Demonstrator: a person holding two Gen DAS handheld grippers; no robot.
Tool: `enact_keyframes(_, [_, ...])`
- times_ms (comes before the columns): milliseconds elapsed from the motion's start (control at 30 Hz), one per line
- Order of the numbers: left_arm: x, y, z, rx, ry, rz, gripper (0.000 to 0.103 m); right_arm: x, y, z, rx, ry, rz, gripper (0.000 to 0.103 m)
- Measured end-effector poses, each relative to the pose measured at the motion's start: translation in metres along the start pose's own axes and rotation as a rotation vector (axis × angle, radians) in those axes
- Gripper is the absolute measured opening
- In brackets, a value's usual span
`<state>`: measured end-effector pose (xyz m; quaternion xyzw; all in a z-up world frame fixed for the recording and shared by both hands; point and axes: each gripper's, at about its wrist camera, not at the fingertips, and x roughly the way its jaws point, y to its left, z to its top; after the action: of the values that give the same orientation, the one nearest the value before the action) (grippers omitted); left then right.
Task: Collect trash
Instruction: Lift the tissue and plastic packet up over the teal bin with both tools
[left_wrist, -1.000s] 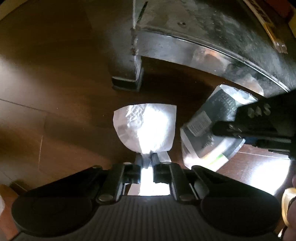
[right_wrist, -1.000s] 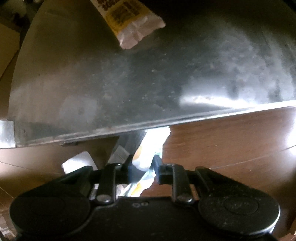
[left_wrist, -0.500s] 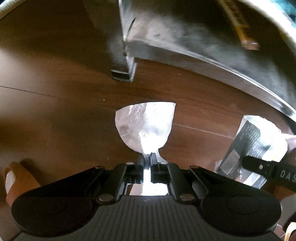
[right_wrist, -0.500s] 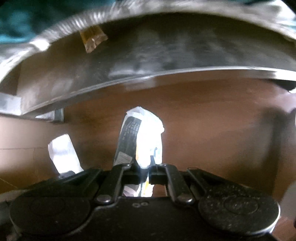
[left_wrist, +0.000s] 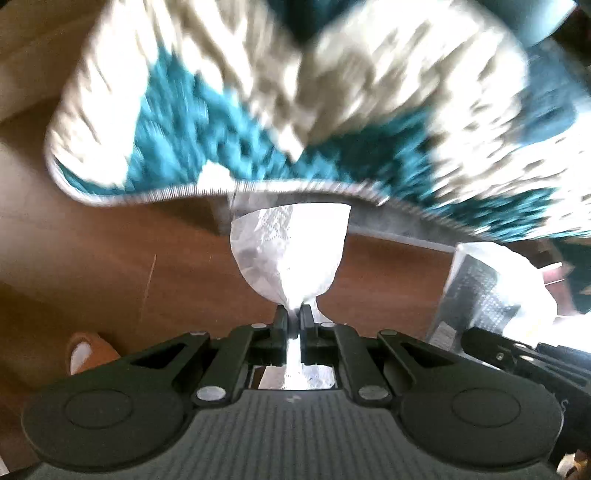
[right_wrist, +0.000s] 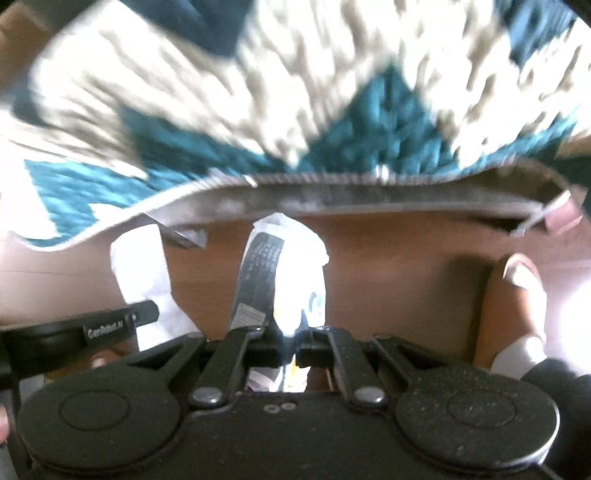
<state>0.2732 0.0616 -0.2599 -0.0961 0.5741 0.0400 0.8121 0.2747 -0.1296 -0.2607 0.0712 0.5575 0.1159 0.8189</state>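
- While your left gripper (left_wrist: 294, 318) pinches the white tissue (left_wrist: 290, 254) at frame centre, it hangs clear of the floor (left_wrist: 110, 258).
- At right, your right gripper (right_wrist: 287, 334) clamps the printed wrapper (right_wrist: 284, 273), ready for binning.

text: "GenRobot.AI" | on: left gripper (right_wrist: 107, 325) finger | wrapper (right_wrist: 258, 280) print: unreadable
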Motion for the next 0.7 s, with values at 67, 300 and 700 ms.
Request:
enact_keyframes(67, [-0.032, -0.003, 0.000, 0.028, -0.051, -0.008, 0.006, -0.033, 0.004, 0.005, -0.022, -0.048, 0.025, 0.003])
enact_keyframes(300, [-0.139, -0.015, -0.017, 0.075, -0.205, -0.048, 0.006, -0.131, 0.012, -0.004, -0.083, -0.201, 0.074, 0.003])
enact_keyframes(700, [-0.283, -0.039, 0.003, 0.095, -0.494, -0.157, 0.006, -0.289, 0.033, 0.018, -0.222, -0.508, 0.101, 0.003])
